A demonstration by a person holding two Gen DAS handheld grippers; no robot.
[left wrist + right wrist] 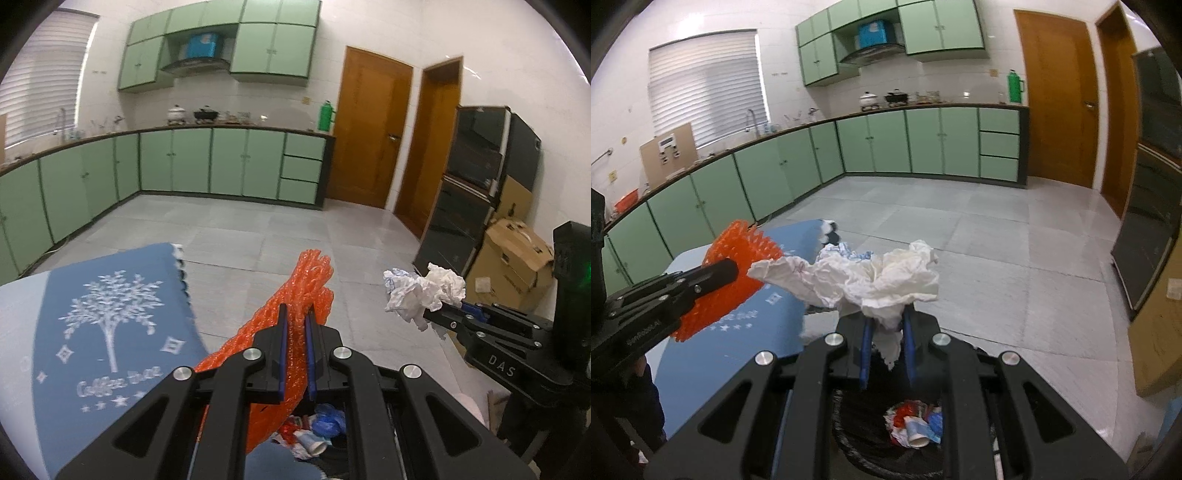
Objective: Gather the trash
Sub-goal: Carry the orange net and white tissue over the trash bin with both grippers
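My left gripper (295, 314) is shut on an orange foam net sleeve (308, 280), which hangs down past the jaws; it also shows in the right wrist view (738, 273). My right gripper (888, 317) is shut on a wad of crumpled white paper (879, 277), also seen in the left wrist view (424, 291). Both are held in the air above a black-lined trash bin (857, 417) that holds a paper cup and wrappers (916, 424); the trash also shows in the left wrist view (314, 432).
A table with a blue tree-print cloth (110, 332) stands to the left of the bin. Green kitchen cabinets (207, 166) line the far walls. Black cases (476, 184) and cardboard boxes (513, 258) stand at right by the wooden doors (369, 125).
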